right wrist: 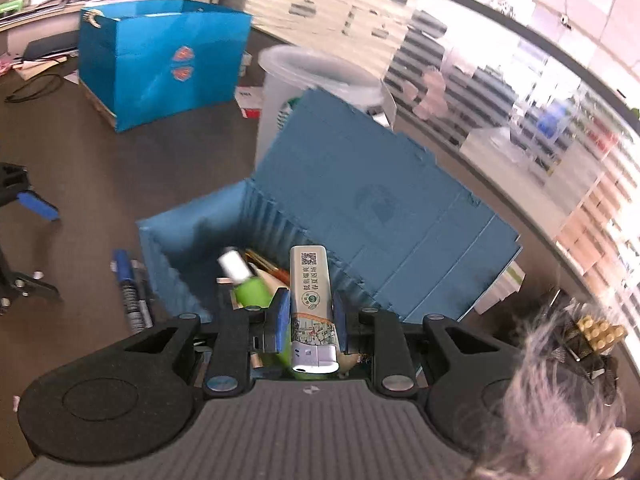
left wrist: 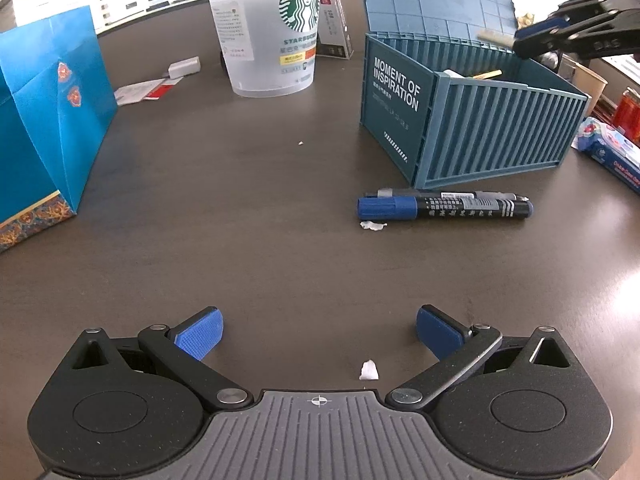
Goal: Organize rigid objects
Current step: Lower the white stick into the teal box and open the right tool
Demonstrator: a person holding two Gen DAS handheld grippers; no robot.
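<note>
The right claw [right wrist: 309, 320] grips a white lighter [right wrist: 311, 300] between its blue pads, above the open blue container box [right wrist: 192, 240], which already holds a green-and-white tube [right wrist: 244, 280]. The left claw [left wrist: 318, 332] hangs open over the dark worktop [left wrist: 240, 200]. Just beyond, two markers [left wrist: 444, 205] lie against the box's near wall. Farther left stand a clear cup [left wrist: 272, 32] and a blue paper bag [left wrist: 44, 120].

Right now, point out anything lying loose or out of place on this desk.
Two markers lie loose on the table beside the blue container box, not inside it. Torn white paper scraps litter the tabletop nearby.
</note>
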